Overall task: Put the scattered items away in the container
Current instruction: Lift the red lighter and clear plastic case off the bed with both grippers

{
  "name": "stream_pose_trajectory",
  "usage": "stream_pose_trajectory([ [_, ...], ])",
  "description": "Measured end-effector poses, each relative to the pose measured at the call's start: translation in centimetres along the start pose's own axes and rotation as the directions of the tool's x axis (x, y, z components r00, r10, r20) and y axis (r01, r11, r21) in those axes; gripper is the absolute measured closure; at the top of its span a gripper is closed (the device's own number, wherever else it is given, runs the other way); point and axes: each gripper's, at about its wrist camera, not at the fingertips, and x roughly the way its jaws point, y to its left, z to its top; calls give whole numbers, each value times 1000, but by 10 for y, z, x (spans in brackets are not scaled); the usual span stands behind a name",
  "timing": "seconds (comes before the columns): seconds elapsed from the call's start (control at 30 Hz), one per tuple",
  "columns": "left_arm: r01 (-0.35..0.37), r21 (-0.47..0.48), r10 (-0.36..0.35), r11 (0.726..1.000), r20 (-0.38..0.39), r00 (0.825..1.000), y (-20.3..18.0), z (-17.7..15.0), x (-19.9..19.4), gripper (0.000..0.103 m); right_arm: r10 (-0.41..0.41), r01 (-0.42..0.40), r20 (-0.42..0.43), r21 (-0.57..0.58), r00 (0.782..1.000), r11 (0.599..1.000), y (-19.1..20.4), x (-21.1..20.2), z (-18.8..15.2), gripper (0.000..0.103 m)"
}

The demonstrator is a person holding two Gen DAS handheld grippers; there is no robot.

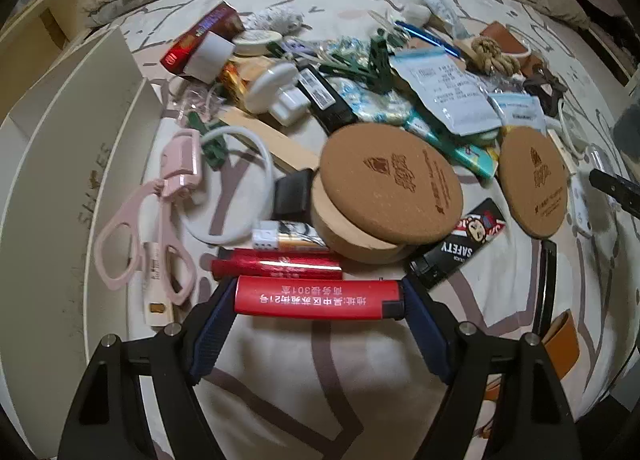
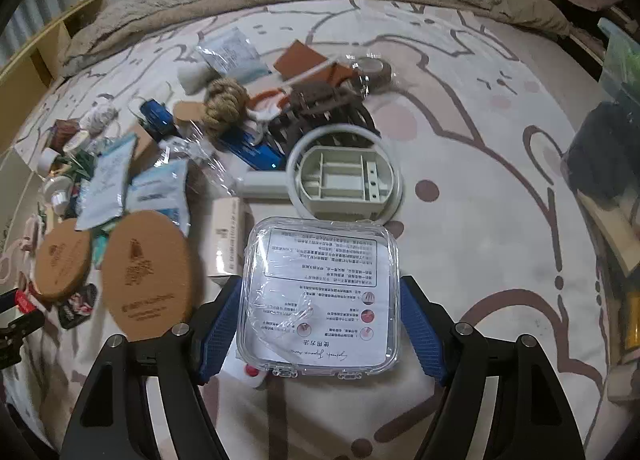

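Red lighter (image 1: 318,298) crosswise in left claw (image 1: 320,310)

"SAFETY" on black packet (image 1: 460,248)

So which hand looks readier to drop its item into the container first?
Probably left: its fingers grip the red lighter, and the white container sits right beside it. The right holds the clear case, container unseen.

Dim, warm indoor light is falling from overhead, leaving soft, faint shadows. Glare is streaking along the red tube (image 1: 276,265) and flashing off the clear plastic case (image 2: 320,296). Fisheye distortion is bending both views, with corners going black. Motion blur is smearing the clutter from nine to twelve o'clock in the right wrist view.
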Motion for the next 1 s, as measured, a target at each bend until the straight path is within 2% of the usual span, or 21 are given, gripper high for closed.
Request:
stream_pose_trajectory([
  [0.37, -19, -7, 20, 1000, 67, 998, 12, 3, -11, 22, 34, -33, 55, -30, 998, 999, 15, -30, 2, 26],
  [0.6, -5, -16, 6, 1000, 110, 994, 15, 7, -26, 22, 74, -69, 101, -58, 992, 996, 29, -53, 4, 26],
  [1.0, 8, -51, 2, 999, 204, 979, 30, 15, -56, 22, 119, -97, 167, -135, 979, 986, 63, -91, 5, 26],
])
